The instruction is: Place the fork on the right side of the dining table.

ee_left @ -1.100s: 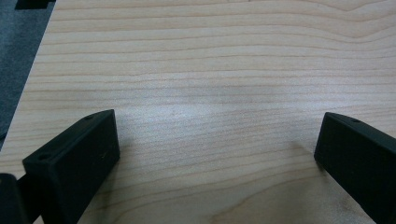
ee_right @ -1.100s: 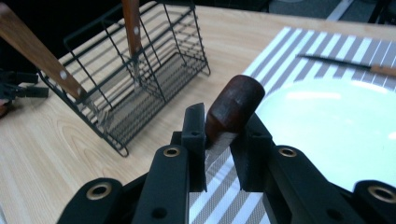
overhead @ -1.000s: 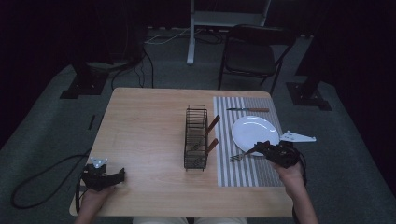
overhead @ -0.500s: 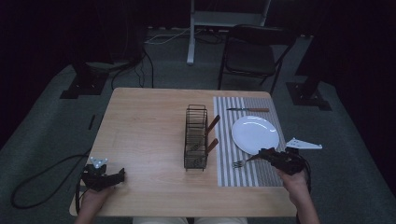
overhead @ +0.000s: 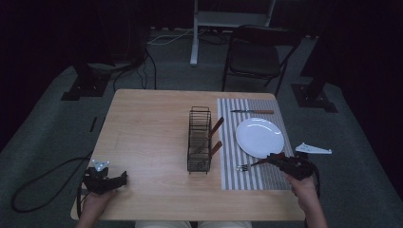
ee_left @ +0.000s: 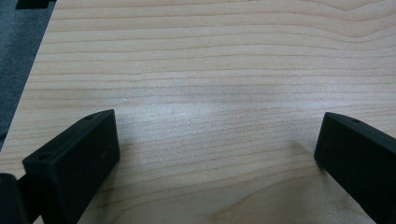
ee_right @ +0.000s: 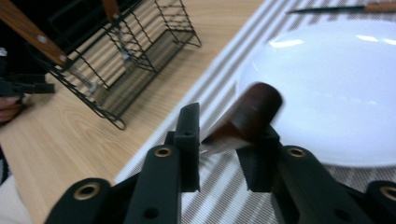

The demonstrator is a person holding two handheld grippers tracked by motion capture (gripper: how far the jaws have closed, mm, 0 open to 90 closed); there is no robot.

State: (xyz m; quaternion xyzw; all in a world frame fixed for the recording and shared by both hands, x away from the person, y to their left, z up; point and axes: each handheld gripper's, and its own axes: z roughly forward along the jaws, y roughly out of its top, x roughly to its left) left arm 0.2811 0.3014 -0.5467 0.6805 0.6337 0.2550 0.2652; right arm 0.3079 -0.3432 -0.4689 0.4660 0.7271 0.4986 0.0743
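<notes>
A fork (overhead: 244, 166) with a brown handle (ee_right: 257, 109) lies on the striped placemat (overhead: 233, 176), left of and in front of the white plate (overhead: 260, 137). My right gripper (overhead: 272, 159) is at its handle end. In the right gripper view the jaws stand a little apart around the fork's shaft, and the handle looks blurred against the right jaw. I count the right gripper (ee_right: 222, 135) as open. My left gripper (overhead: 122, 178) rests open at the table's near left corner, with bare wood between its jaws (ee_left: 217, 154).
A black wire rack (overhead: 199, 140) stands mid-table with two wooden-handled utensils (overhead: 216, 126) sticking out toward the mat. A knife (overhead: 252, 112) lies beyond the plate. A chair (overhead: 256, 57) stands behind the table. The wooden table (overhead: 142, 128) is bare on its left half.
My right gripper carried the fork from beside the plate toward the near edge of the mat, then stopped. The left gripper stayed still.
</notes>
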